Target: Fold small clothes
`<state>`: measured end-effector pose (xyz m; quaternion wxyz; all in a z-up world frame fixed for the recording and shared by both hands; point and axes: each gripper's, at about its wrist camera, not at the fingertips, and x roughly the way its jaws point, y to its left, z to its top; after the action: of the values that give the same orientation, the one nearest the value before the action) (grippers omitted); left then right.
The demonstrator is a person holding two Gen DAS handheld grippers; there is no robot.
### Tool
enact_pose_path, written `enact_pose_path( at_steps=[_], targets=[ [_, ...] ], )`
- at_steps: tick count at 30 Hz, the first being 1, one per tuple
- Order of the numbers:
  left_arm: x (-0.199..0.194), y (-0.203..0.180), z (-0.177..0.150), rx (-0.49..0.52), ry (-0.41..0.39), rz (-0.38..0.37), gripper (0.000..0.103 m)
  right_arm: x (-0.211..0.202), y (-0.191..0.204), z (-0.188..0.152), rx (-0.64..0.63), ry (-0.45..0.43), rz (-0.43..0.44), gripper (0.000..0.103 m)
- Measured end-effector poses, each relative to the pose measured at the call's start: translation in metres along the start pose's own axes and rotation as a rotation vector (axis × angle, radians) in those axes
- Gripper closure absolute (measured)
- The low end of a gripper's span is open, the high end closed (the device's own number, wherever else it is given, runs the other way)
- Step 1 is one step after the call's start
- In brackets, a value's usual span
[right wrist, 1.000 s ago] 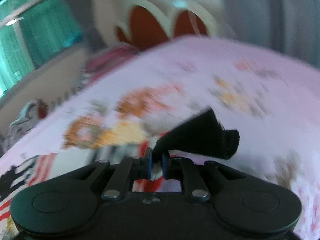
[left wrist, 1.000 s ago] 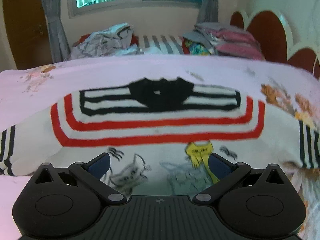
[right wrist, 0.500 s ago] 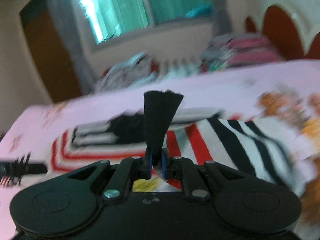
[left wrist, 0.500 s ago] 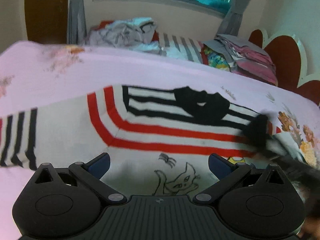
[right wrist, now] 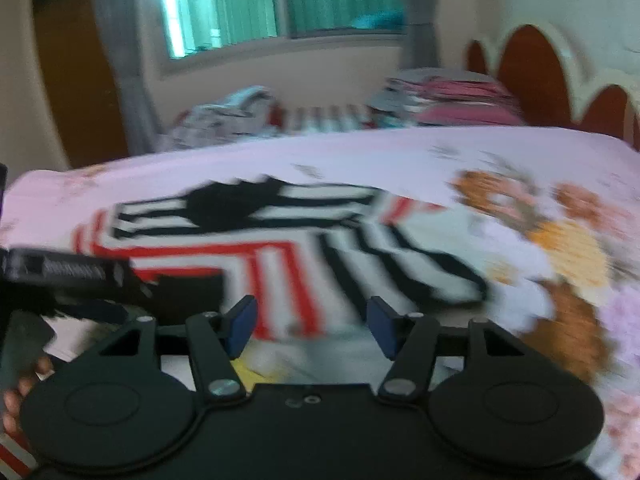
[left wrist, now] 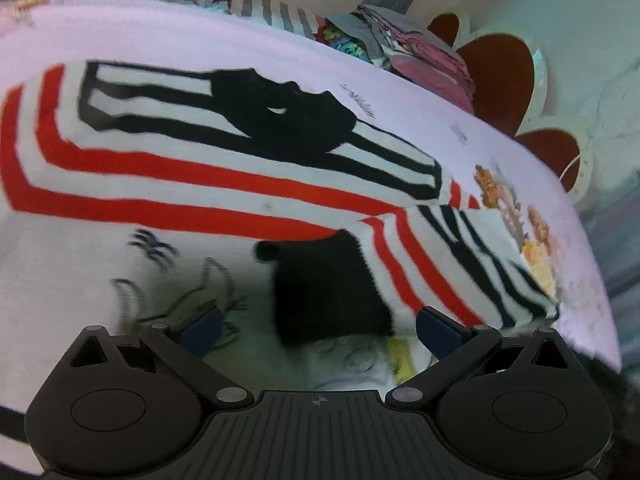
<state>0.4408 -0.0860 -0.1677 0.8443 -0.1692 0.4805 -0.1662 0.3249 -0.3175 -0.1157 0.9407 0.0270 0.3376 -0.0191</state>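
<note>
While hovering low over the bed (left wrist: 280, 44), left hand-held gripper (left wrist: 318, 322) with blue pads spread wide, gripping nothing. Same for the right hand-held gripper (right wrist: 310, 322): pads well apart, nothing between them. Just beyond both, spread flat on the pink floral bedsheet (right wrist: 400, 152), a white sweater (left wrist: 180, 188) with red and black stripes and cat drawings on the chest. Right sleeve (left wrist: 460, 260) folded inward across the chest, its black cuff (left wrist: 328, 288) resting on the white front, just past the left pads. Black collar (left wrist: 288, 116) farther up, toward the bed's far edge. In the right wrist view, at the left edge, part of the other tool and some of a hand's fingers (right wrist: 16, 396), blurred. Along the bed's far edge, a loose heap of grey clothes (right wrist: 228, 116) toward the left and a folded stack of pink clothes (right wrist: 460, 96) toward the right. Beyond that, a scalloped red headboard (right wrist: 532, 76) on the right, a window with green blinds (right wrist: 280, 4) and grey curtains behind.
</note>
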Motion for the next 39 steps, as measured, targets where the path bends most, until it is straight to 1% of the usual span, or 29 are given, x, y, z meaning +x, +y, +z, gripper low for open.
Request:
enact_pose_path(
  at_steps=[1,2,3,5,6,7,8,10,14,15,17,18,19,20,21,23,24,25,27,28,29,31,32,33,34,35,36,37,39],
  targets=[
    [0.004,-0.001,0.001,-0.005,-0.006,-0.005,0.034,0.0,-0.008,-0.003,0.013,0.01,-0.024,0.043],
    [0.008,-0.002,0.002,-0.006,-0.002,-0.011,0.044,0.002,-0.018,-0.007,0.036,0.023,-0.046,0.043],
    [0.01,-0.003,0.002,-0.012,-0.006,-0.005,0.05,0.004,-0.029,-0.01,0.071,0.037,-0.063,0.043],
    [0.011,-0.002,0.0,-0.012,-0.025,-0.007,0.052,0.012,-0.038,-0.014,0.121,0.047,-0.081,0.043],
    [0.011,-0.002,0.001,-0.002,-0.029,-0.003,0.067,0.015,-0.043,-0.014,0.138,0.05,-0.087,0.043],
    [0.011,-0.002,0.001,0.008,-0.029,-0.005,0.093,0.019,-0.045,-0.015,0.147,0.054,-0.089,0.043],
    [0.011,0.0,0.001,0.001,-0.03,-0.02,0.096,0.023,-0.047,-0.015,0.154,0.058,-0.089,0.043],
    [0.005,0.002,0.004,-0.017,-0.062,-0.031,0.096,0.032,-0.048,-0.014,0.165,0.066,-0.084,0.042],
    [-0.028,0.007,0.018,-0.025,-0.168,-0.069,0.096,0.047,-0.044,-0.009,0.157,0.078,-0.075,0.042],
    [-0.037,0.012,0.023,-0.03,-0.199,-0.066,0.096,0.05,-0.041,-0.008,0.15,0.082,-0.07,0.042],
    [-0.054,0.027,0.033,-0.04,-0.251,-0.037,0.096,0.056,-0.037,-0.006,0.14,0.093,-0.061,0.045],
    [-0.06,0.036,0.036,-0.037,-0.268,-0.009,0.096,0.059,-0.035,-0.005,0.139,0.097,-0.061,0.052],
    [-0.062,0.047,0.038,-0.04,-0.275,0.024,0.096,0.062,-0.034,-0.004,0.14,0.1,-0.061,0.06],
    [-0.063,0.062,0.039,-0.058,-0.268,0.057,0.096,0.065,-0.031,-0.004,0.136,0.11,-0.057,0.062],
    [-0.061,0.071,0.037,-0.068,-0.259,0.084,0.096,0.068,-0.028,-0.004,0.13,0.119,-0.058,0.067],
    [-0.05,0.089,0.031,-0.071,-0.217,0.134,0.096,0.071,-0.024,-0.004,0.116,0.123,-0.056,0.077],
    [-0.045,0.092,0.028,-0.073,-0.199,0.145,0.096,0.071,-0.022,-0.004,0.108,0.121,-0.062,0.087],
    [-0.039,0.096,0.025,-0.075,-0.18,0.155,0.096,0.069,-0.022,-0.004,0.103,0.118,-0.061,0.089],
    [-0.027,0.097,0.023,-0.082,-0.168,0.165,0.096,0.064,-0.032,-0.006,0.119,0.104,-0.083,0.09],
    [-0.025,0.098,0.023,-0.084,-0.162,0.168,0.096,0.067,-0.039,-0.01,0.151,0.128,-0.077,0.09],
    [-0.024,0.098,0.025,-0.076,-0.155,0.171,0.096,0.066,-0.044,-0.013,0.166,0.128,-0.062,0.09],
    [-0.031,0.094,0.027,-0.07,-0.173,0.18,0.096,0.06,-0.039,-0.011,0.131,0.132,-0.053,0.088],
    [-0.038,0.093,0.029,-0.075,-0.195,0.172,0.095,0.057,-0.04,-0.009,0.128,0.135,-0.044,0.086],
    [-0.042,0.092,0.027,-0.076,-0.209,0.173,0.092,0.051,-0.042,-0.008,0.135,0.139,-0.027,0.08],
    [-0.05,0.09,0.026,-0.074,-0.232,0.181,0.078,0.045,-0.045,-0.007,0.146,0.134,-0.005,0.073],
    [-0.058,0.088,0.026,-0.068,-0.26,0.185,0.067,0.037,-0.048,-0.006,0.156,0.121,0.013,0.067],
    [-0.064,0.086,0.025,-0.057,-0.283,0.186,0.044,0.028,-0.05,-0.003,0.162,0.096,0.02,0.052],
    [-0.071,0.083,0.026,-0.041,-0.303,0.192,0.033,0.024,-0.05,0.002,0.159,0.072,0.023,0.043],
    [-0.072,0.073,0.029,0.008,-0.324,0.189,0.033,0.023,-0.052,0.016,0.161,0.04,0.041,0.044]
  ],
)
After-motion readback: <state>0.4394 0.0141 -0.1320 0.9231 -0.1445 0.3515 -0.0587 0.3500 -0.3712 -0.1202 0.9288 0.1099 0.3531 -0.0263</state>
